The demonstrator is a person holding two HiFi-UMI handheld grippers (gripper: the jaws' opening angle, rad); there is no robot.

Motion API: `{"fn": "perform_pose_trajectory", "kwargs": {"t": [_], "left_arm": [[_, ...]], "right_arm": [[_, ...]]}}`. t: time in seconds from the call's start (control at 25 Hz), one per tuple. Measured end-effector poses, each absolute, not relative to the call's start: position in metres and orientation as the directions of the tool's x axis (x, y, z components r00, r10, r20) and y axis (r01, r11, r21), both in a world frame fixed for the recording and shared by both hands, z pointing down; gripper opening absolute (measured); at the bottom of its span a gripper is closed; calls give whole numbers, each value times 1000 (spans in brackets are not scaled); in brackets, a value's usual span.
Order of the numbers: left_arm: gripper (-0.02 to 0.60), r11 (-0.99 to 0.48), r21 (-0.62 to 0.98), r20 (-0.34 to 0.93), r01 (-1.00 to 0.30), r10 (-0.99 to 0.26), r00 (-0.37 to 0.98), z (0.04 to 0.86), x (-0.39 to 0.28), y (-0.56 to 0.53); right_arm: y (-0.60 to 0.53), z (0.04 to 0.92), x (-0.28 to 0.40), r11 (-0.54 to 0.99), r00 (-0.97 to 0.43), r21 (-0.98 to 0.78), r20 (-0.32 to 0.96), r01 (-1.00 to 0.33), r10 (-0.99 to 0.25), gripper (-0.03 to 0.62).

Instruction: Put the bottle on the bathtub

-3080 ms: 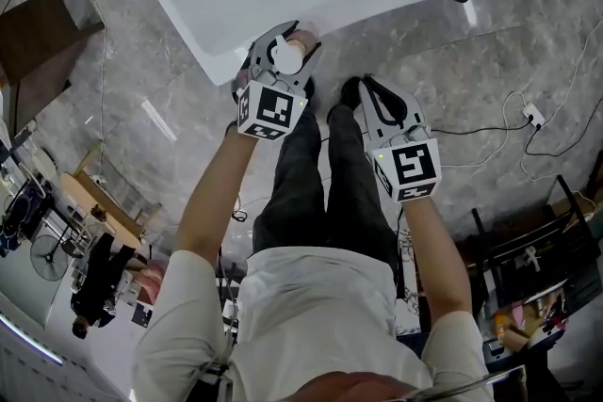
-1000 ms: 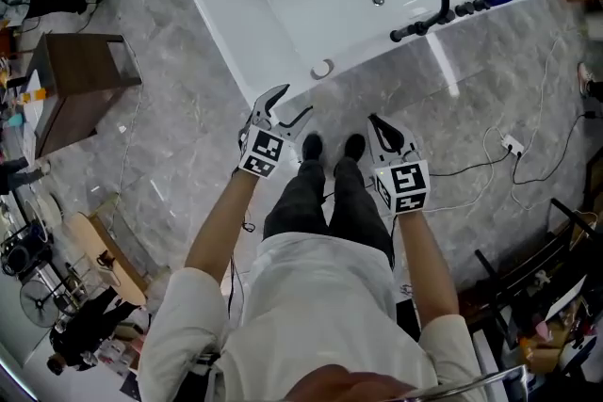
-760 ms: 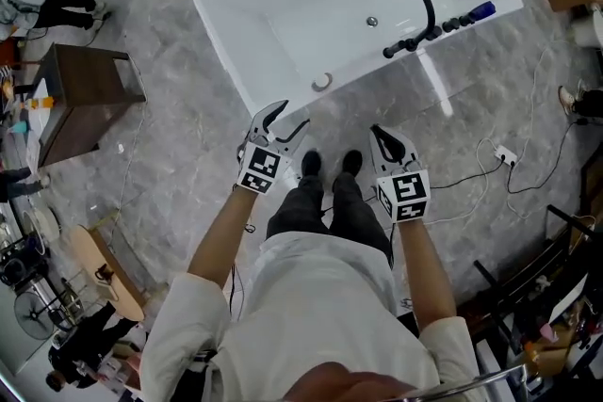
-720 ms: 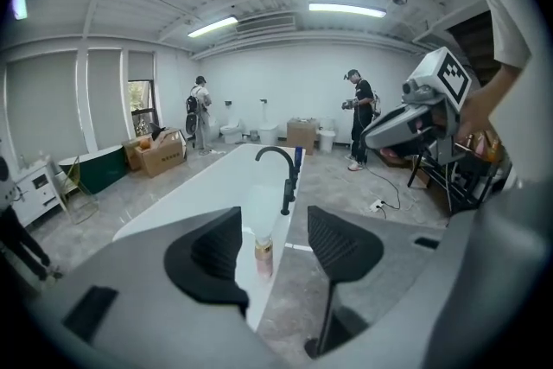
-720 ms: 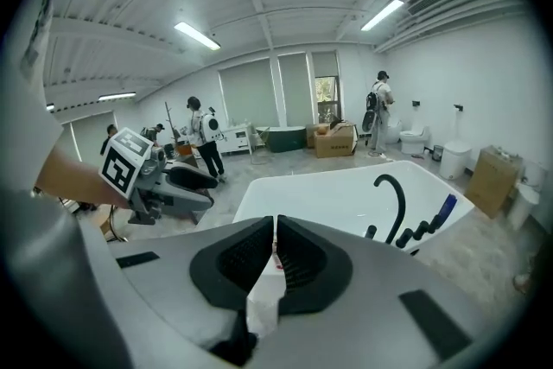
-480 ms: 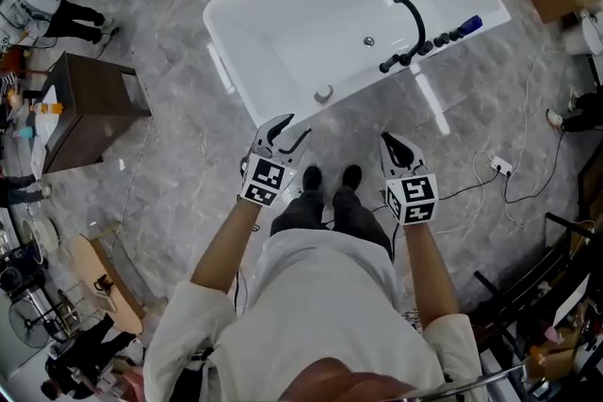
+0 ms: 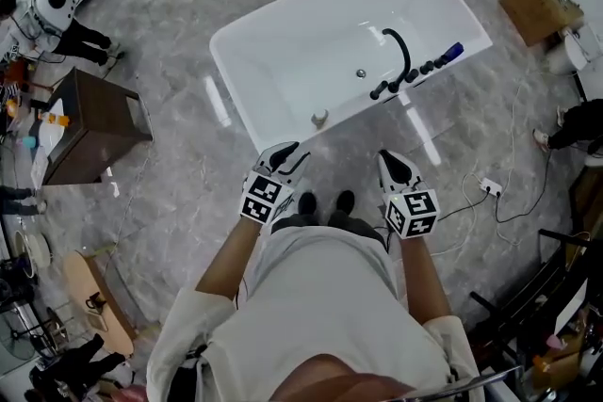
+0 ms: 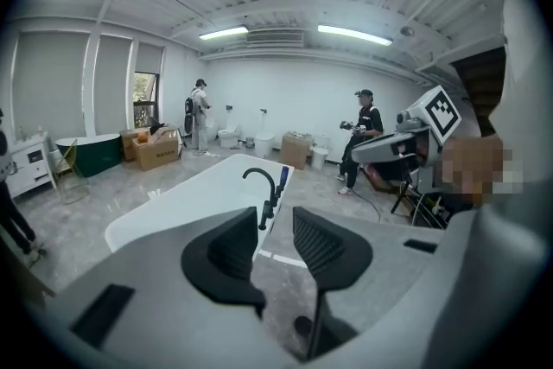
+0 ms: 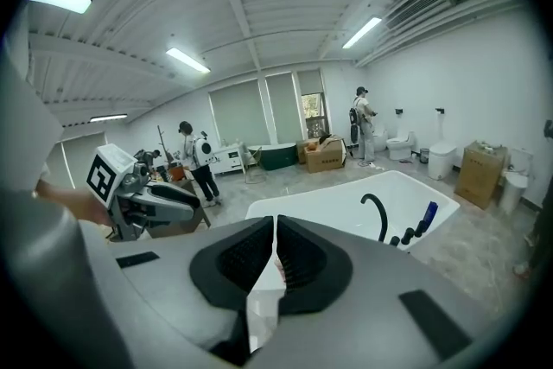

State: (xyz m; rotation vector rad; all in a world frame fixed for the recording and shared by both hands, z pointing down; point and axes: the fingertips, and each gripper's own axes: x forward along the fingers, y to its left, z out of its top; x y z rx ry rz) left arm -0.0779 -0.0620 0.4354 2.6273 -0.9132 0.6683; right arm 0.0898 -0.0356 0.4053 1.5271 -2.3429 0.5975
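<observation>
The small pale bottle (image 7: pixel 320 117) stands upright on the near rim of the white bathtub (image 7: pixel 283 52), apart from both grippers. My left gripper (image 7: pixel 292 152) hangs a short way back from that rim over the floor, open and empty; in the left gripper view its jaws (image 8: pixel 275 220) stand apart with the bathtub (image 8: pixel 190 199) beyond them. My right gripper (image 7: pixel 384 157) is level with it on the right, shut with nothing held. The right gripper view shows the jaws (image 9: pixel 275 225) pressed together in front of the bathtub (image 9: pixel 337 199).
A black faucet (image 7: pixel 398 61) and a blue item (image 7: pixel 453 51) sit on the tub's right rim. A brown cabinet (image 7: pixel 94 122) stands at the left, a cardboard box (image 7: pixel 533 3) at the upper right, cables (image 7: pixel 490 193) lie on the marble floor, and people stand around the room's edges.
The left gripper held the bottle at the tub rim, then opened and left it standing there. Both grippers drew back and the view rose, so the whole tub now shows.
</observation>
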Motion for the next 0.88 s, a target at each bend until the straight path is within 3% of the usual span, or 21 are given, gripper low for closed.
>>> {"fn": "perform_pose_trajectory", "kwargs": {"t": [0.48, 0.88], "left_arm": [[9, -714, 91, 408, -694, -609, 680, 389, -86, -60], [8, -707, 109, 388, -699, -617, 685, 379, -88, -56]], "right_arm": [[-25, 370, 94, 415, -441, -151, 371, -897, -817, 35], [-22, 348, 98, 449, -459, -108, 308, -887, -833, 35]]}}
